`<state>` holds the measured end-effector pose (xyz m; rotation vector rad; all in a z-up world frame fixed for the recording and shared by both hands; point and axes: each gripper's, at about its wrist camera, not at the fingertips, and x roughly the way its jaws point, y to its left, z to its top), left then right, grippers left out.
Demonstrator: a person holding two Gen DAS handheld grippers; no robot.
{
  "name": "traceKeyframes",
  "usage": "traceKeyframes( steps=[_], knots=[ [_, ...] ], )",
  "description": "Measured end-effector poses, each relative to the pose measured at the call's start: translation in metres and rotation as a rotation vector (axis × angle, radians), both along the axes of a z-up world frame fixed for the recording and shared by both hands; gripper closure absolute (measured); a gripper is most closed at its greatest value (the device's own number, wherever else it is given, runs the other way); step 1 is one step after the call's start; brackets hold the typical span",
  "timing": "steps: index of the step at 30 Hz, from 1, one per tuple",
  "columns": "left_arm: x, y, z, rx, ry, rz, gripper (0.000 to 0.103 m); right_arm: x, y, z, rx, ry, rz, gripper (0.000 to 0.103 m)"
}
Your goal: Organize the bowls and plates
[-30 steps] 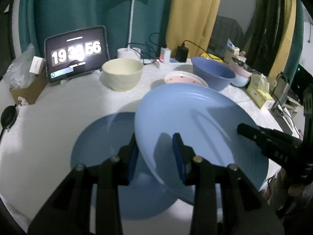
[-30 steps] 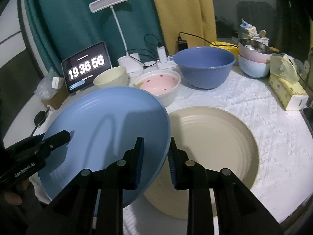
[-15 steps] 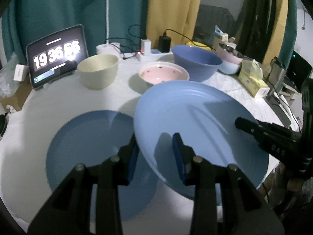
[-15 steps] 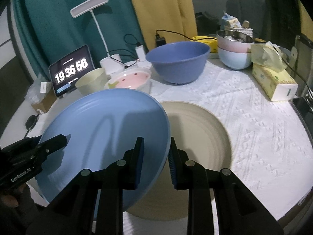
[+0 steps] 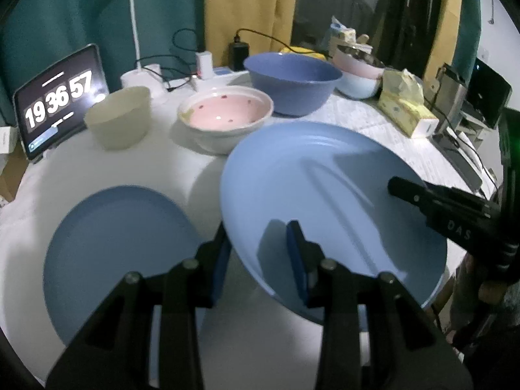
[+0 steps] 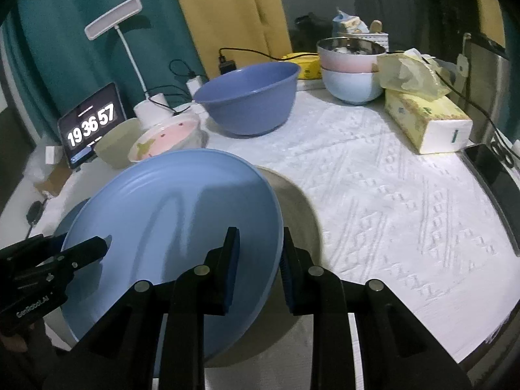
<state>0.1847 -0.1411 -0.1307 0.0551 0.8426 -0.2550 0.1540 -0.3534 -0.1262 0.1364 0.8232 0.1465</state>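
Shifted held plate (image 5: 331, 201); three plates total.

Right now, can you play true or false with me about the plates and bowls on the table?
1. Both grippers pinch the big light blue plate: the left gripper and the right gripper. True.
2. The held plate lies flat on the table. False: it is tilted, lifted above the cloth.
3. Another blue plate lies on the table. True.
4. The pink bowl sits inside the dark blue bowl. False: they stand side by side.
5. A beige plate lies partly hidden behind the held plate. True.
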Motion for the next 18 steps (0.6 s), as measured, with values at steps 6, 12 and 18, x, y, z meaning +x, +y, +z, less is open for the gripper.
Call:
traceKeyframes(
  steps=[6, 12, 18],
  knots=[
    [0.009, -0.013, -0.007, 0.002, 0.015, -0.015, 0.068, 0.003, -0.009, -0.002, -0.047, -0.011, -0.030, 0.077],
    [0.017, -0.027, -0.017, 0.031, 0.029, -0.028, 0.066, 0.007, -0.016, -0.007, -0.073, -0.001, -0.054, 0.076],
    [0.020, -0.029, -0.023, 0.053, 0.037, -0.030, 0.065, 0.011, -0.018, -0.018, -0.061, 0.023, -0.059, 0.076]
  ],
)
